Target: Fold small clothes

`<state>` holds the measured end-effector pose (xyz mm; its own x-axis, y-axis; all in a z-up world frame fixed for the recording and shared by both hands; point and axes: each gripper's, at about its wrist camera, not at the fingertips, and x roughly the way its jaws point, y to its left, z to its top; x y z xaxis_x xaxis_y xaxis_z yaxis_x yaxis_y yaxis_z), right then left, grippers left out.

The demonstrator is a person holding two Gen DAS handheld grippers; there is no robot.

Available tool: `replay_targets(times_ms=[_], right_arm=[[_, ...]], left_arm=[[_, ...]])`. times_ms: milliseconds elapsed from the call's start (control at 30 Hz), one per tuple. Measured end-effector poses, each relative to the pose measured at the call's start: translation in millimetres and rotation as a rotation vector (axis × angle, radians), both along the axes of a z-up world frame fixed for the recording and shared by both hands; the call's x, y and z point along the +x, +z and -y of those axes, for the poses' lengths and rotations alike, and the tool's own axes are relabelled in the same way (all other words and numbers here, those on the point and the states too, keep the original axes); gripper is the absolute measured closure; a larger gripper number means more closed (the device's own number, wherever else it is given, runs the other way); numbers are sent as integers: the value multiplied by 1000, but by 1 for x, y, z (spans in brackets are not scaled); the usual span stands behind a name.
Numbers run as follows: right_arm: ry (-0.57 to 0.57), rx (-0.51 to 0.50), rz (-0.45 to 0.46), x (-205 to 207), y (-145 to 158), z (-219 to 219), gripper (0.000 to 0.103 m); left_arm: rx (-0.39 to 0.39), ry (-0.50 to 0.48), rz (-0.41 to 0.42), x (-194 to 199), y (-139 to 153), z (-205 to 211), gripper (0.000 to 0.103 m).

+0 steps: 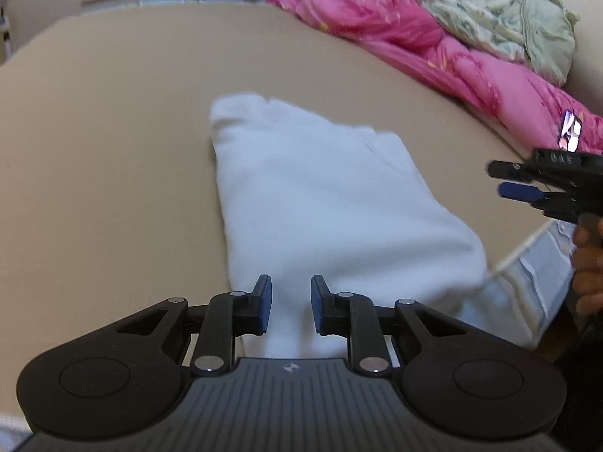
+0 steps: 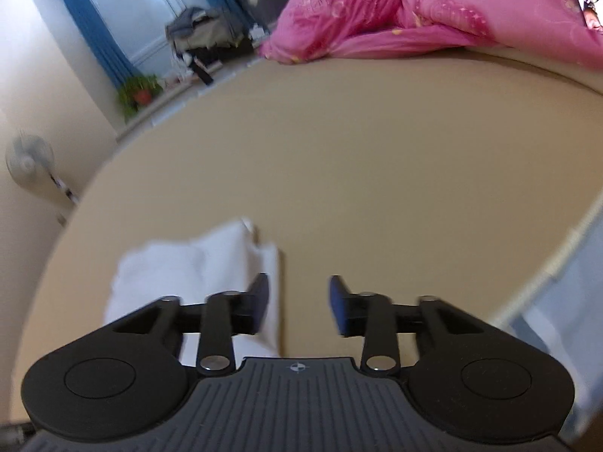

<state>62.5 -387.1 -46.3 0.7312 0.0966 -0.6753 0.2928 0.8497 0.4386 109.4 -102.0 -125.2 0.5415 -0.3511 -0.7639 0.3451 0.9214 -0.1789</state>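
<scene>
On the tan bed, both tools gape empty over white cloth, pink quilt behind, blurred.

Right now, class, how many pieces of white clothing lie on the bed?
1: the folded white garment lies mid-mattress, just beyond the left claw. Others may be hidden.

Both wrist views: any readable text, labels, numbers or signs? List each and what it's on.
Embossed characters on the right tongs' black body: too blurred to read.
Crosshair mark on the left tongs' grey base: a symbol, no text.
Phone screen on the pink quilt: a picture, nothing legible.
White garment: no print visible.
</scene>
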Motion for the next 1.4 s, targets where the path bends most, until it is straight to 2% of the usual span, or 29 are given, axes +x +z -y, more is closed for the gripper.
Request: replay_targets(times_ms=[33,100,167,233,367,400,433,533,567,633,700,767,833,867,900,1000,1067,1100,1133,1167,1200,1267,1400], right_arm=[[24,38,-4,12,-3,0,60],[68,108,-28,38,-12,-3,61],[77,92,-62,66,-21,-13,61],[71,76,-90,85,-31,-18,60],[94,143,-101,111,-47,-25,61],[114,147,-91,115,-48,-27,84],[119,145,-66,117,-47,-27,99],[4,184,51,113,-40,-15,100],[-22,172,31,113,-42,-11,100],[-34,116,-90,117,-56,-12,99],[-49,91,-165,115,-63,-11,83],[-60,44,-135,101,-47,-11,80],[-18,6,-30,79,-18,-13,79],[24,-3,15,69,-7,-17,74],[88,-5,45,60,3,-22,68],[357,26,46,32,10,-44,64],[492,-17,-36,17,-2,-59,64],[527,-68,-107,13,-13,-65,64],[559,-127,-218,9,-31,-69,64],[584,-172,-302,1,-45,-68,64],[612,-201,-318,-5,-49,-69,65],[626,-200,-278,-14,-37,-66,65],[479,-88,-142,-15,-15,-38,62]], left_arm=[[29,6,-27,5,-10,1,79],[91,12,-139,12,-40,3,68],[53,29,-113,6,-41,-1,68],[37,43,-128,2,-41,-7,68],[43,38,-128,1,-40,-8,68],[48,32,-128,1,-40,-7,68],[51,27,-128,2,-41,-5,68],[40,25,-133,10,-37,-3,66],[39,28,-135,11,-38,-4,65],[51,25,-137,9,-37,-6,65],[78,35,-129,9,-26,-7,61],[72,52,-64,7,-6,-11,62],[42,53,-1,7,13,-15,62],[20,54,21,9,20,-17,62],[5,55,33,12,24,-18,62],[-28,44,46,24,28,-15,62],[-43,33,20,34,20,-11,62],[-31,23,-17,41,9,-8,62],[4,22,-75,47,-6,-6,60],[28,25,-127,51,-18,-5,52],[21,38,-133,52,-20,-8,50],[-7,37,-123,51,-10,-13,50],[-73,65,-81,55,8,-31,47]])
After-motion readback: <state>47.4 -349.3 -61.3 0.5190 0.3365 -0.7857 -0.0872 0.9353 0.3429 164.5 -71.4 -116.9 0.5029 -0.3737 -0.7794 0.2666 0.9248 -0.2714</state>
